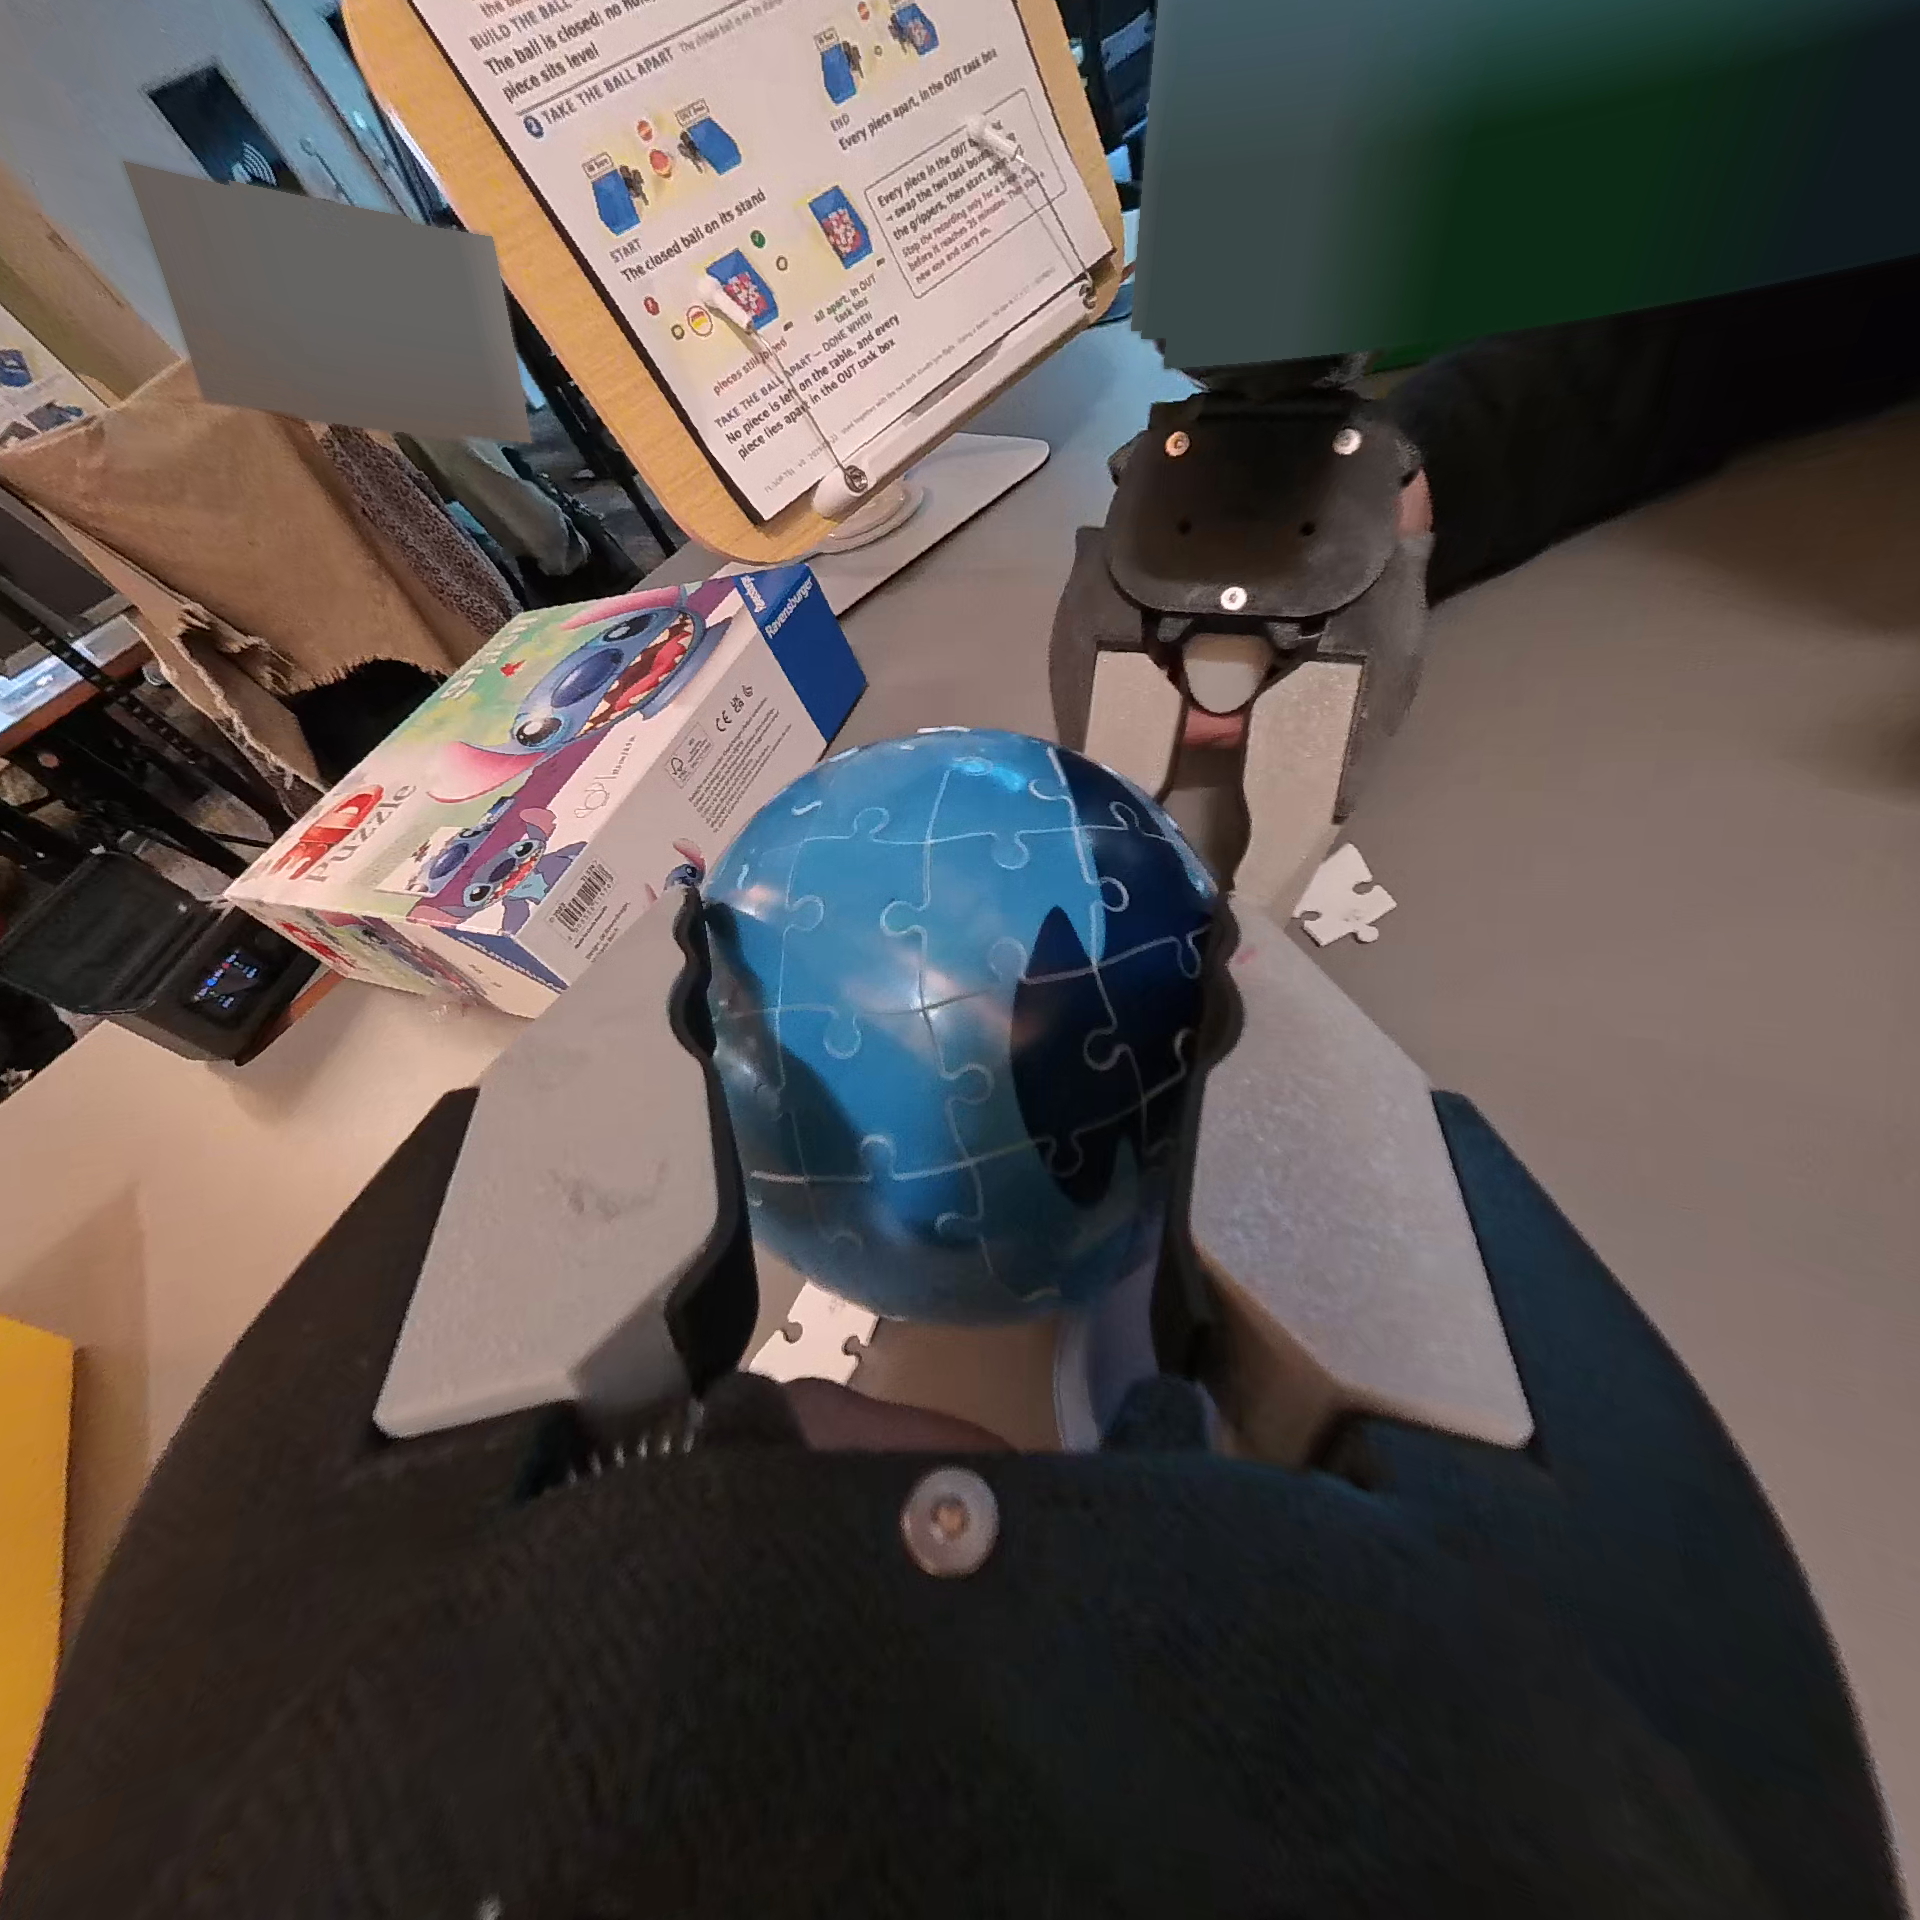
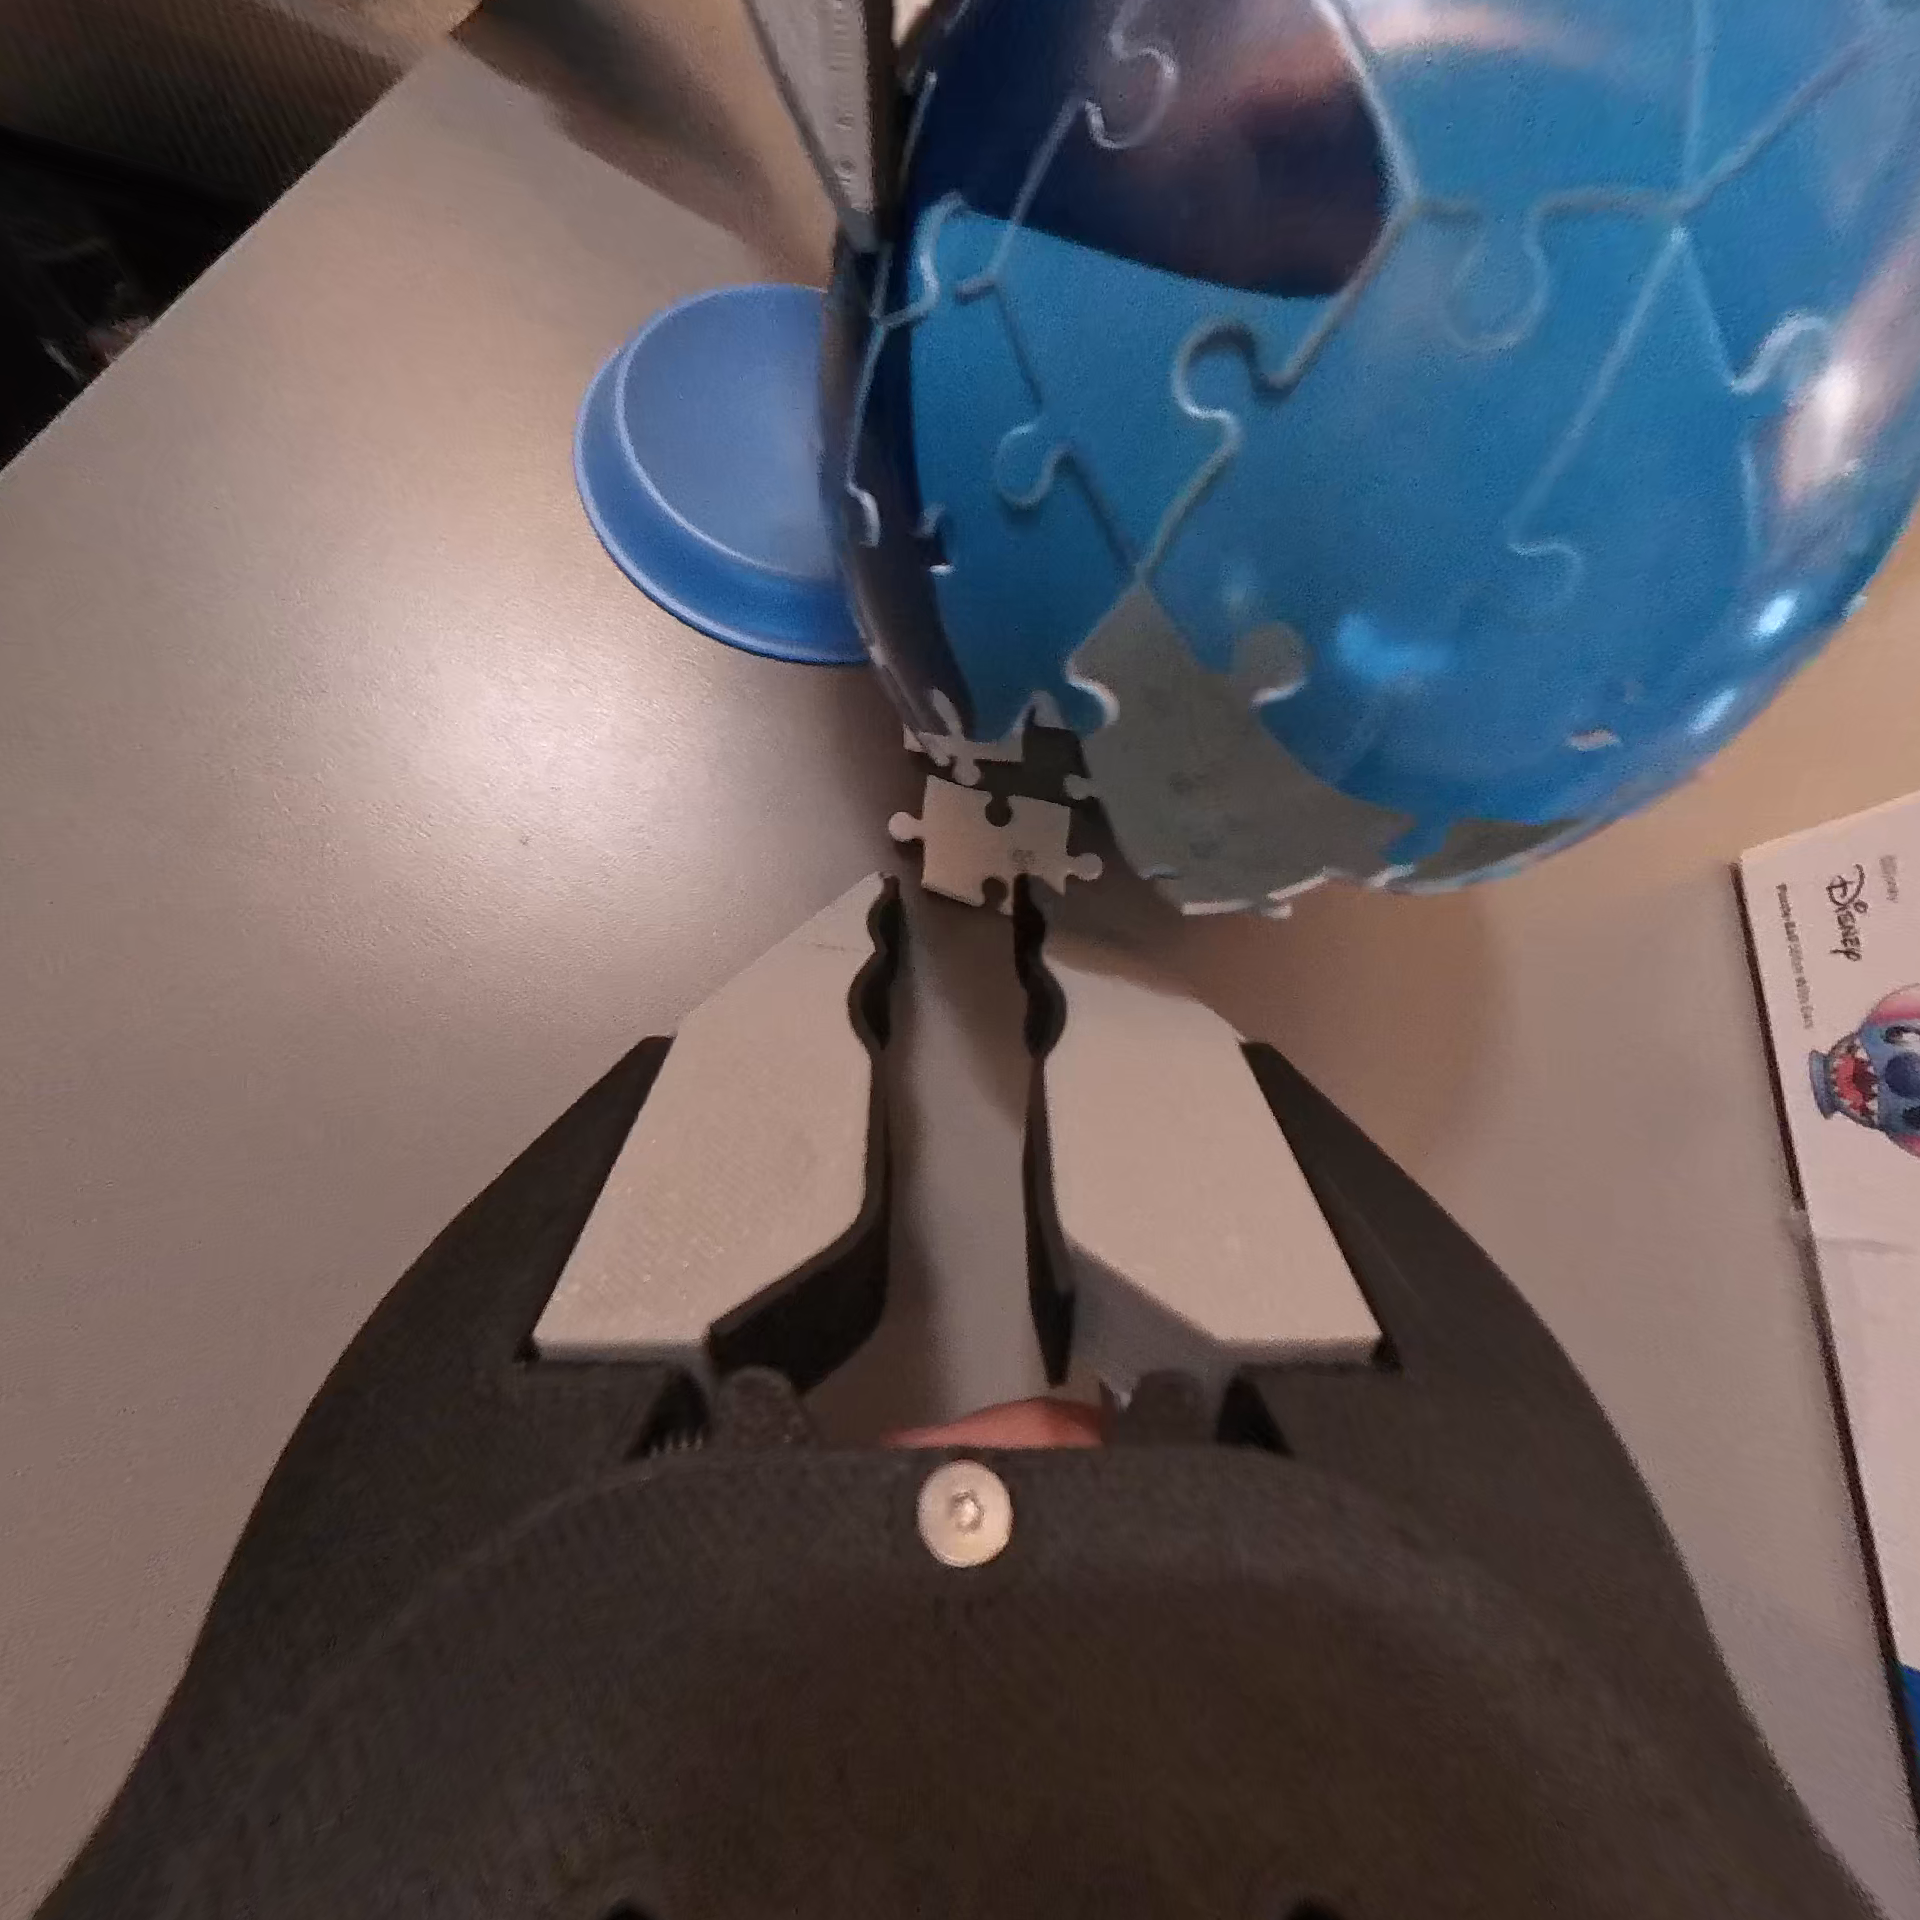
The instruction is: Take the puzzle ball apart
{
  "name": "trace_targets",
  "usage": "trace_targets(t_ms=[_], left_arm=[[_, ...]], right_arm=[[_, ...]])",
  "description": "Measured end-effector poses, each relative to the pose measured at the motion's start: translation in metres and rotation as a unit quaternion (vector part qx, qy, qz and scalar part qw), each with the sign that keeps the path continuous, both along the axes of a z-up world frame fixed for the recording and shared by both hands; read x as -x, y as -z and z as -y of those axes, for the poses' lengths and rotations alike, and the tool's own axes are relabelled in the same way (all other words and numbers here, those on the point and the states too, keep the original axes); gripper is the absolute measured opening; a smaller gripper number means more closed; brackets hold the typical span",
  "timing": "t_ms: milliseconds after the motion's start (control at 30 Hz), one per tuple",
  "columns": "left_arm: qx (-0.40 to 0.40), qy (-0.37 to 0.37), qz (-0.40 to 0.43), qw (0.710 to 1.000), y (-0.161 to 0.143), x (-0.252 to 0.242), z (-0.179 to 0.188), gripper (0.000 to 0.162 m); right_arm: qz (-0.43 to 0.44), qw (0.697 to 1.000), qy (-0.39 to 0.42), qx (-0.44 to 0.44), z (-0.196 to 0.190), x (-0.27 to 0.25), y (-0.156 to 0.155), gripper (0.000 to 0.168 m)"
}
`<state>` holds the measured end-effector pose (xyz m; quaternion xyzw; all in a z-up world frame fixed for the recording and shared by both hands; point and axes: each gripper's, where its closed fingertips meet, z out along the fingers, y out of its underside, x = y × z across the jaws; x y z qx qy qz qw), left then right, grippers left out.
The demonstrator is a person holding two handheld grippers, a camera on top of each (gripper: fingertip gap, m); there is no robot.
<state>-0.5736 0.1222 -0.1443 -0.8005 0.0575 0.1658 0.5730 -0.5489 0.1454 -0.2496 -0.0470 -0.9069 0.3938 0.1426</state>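
Note:
The blue puzzle ball (image 1: 966,1029) is held above the table, clamped between the two fingers of my left gripper (image 1: 956,935), which is shut on it. In the right wrist view the ball (image 2: 1403,436) fills the upper right. Its underside has a dark gap (image 2: 1044,769) with grey inner faces beside it. My right gripper (image 2: 951,894) is open, its jaws a little apart, just under that gap. A white puzzle piece (image 2: 987,842) sits right at its fingertips, not clamped. The right gripper (image 1: 1210,800) also shows beyond the ball in the left wrist view.
The blue ball stand (image 2: 707,468) sits on the table behind the ball. The puzzle box (image 1: 540,810) lies to the left, with an instruction board (image 1: 790,239) behind it. Loose white pieces (image 1: 1340,899) (image 1: 821,1340) show near the ball. A person's dark sleeve (image 1: 1662,447) rests at the far right. The grippers' ends are close to 11 cm from one another.

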Motion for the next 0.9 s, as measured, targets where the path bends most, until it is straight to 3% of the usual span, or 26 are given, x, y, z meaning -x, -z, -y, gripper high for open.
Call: trace_targets(t_ms=[200, 600, 900], left_arm=[[0.0, -0.006, -0.004, 1.0, 0.0, -0.001, 0.0, 0.094], [0.012, 0.012, -0.009, 1.0, 0.001, -0.002, -0.007, 0.094], [0.029, 0.031, -0.017, 0.999, 0.001, -0.004, -0.006, 0.093]], right_arm=[[0.02, 1.0, -0.02, 0.0, 0.01, -0.017, 0.002, 0.009], [0.015, 0.999, 0.033, 0.011, -0.011, -0.002, -0.002, 0.018], [-0.019, 1.0, 0.02, 0.0, -0.008, 0.001, -0.003, 0.03]])
